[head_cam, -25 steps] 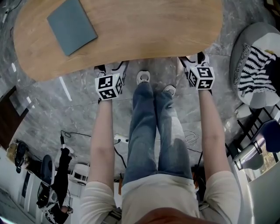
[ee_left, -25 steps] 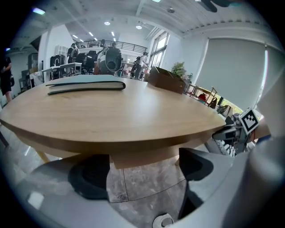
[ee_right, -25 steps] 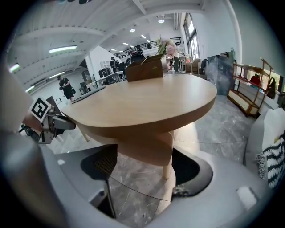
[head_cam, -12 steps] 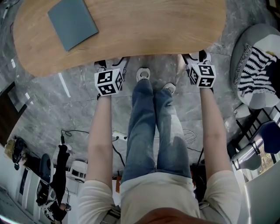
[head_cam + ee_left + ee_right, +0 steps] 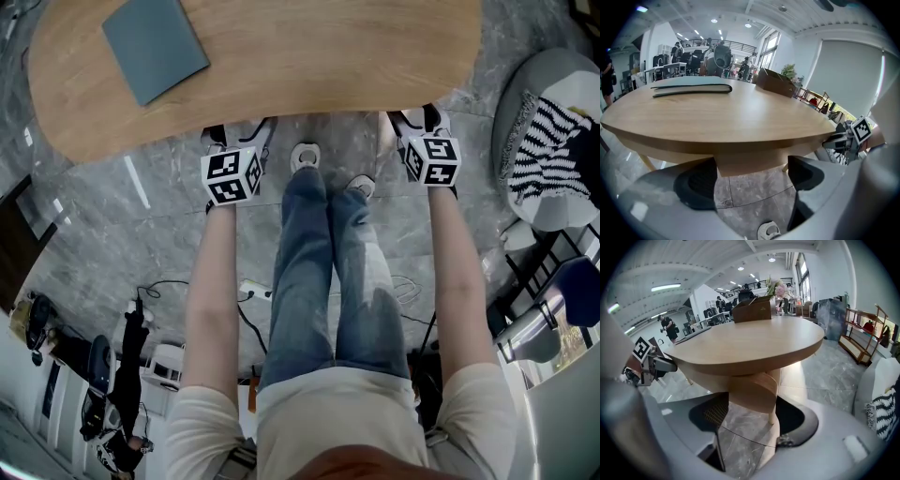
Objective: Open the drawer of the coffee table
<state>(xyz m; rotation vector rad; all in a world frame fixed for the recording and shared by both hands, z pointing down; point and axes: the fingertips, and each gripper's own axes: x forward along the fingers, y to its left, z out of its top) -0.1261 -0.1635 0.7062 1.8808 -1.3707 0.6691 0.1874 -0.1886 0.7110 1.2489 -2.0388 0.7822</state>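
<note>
My left gripper (image 5: pixel 751 177) hangs at the near edge of the coffee table (image 5: pixel 328 47). Its jaws are spread wide and pinch nothing. The wooden front that I take for the drawer (image 5: pixel 750 161) sits just under the top, framed between my jaws but untouched.

My right gripper (image 5: pixel 752 418) waits further right along the same edge. Its jaws are also apart, though they have just been closing. Between them I see what I read as the drawer's rounded right end, with a thin leg (image 5: pixel 772 413) behind it. The pads do not press on the wood yet.

I see no handle, so I judge that both grippers need a hold on the lower lip of the front. I should close on it evenly at left and right, then draw straight back and level with both sides moving together, so the drawer does not skew and bind. I should not pry upward against the top. My shoes (image 5: pixel 307 161) stand just below the edge and will need to give way as the front comes out.

The drawer itself is shut and its inside is hidden from me. On the top at the left a grey-blue book (image 5: pixel 155 47) lies flat and closed. Toward the far right side stands a brown box (image 5: pixel 776 84), and I cannot see into it. Greenery (image 5: pixel 789 71) rises behind it, but I cannot tell whether it grows from the box.
</note>
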